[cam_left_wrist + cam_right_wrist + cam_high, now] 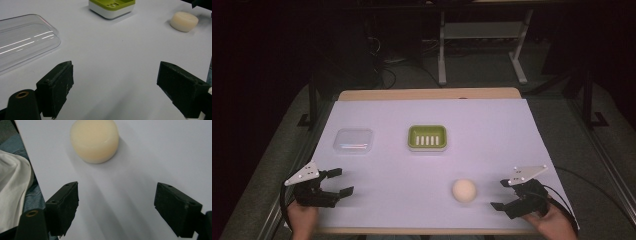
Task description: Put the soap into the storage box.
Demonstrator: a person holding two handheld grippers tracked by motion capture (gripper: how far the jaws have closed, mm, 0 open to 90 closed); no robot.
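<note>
**A:** Two hand-held tongs over a white-covered surface [512,130], seen from above. Where do they sit?

**B:** At the near edge. The left tongs [340,181] hover at the near-left corner, jaws spread wide and holding nothing. The right tongs [501,194] are at the near-right, jaws equally wide apart and just as empty (a hand grips each from below).

**A:** And the nearest object?

**B:** A round, cream-coloured soap bar [464,191] lying flat on the surface, just beside the right tongs and toward the middle, not touched by either jaw. In the right gripper view the soap bar [94,140] lies ahead of the open jaws, closer to the one seen at left, with bare white surface between them.

**A:** What else is on the surface?

**B:** A green soap dish [427,137] with a slotted floor, toward the far middle, and a clear plastic lid [354,140] to its left, the two well apart. In the left gripper view the clear plastic lid [25,40] lies ahead at the left, the green soap dish [111,6] farther off, and the soap bar [184,21] at the upper right.
</note>
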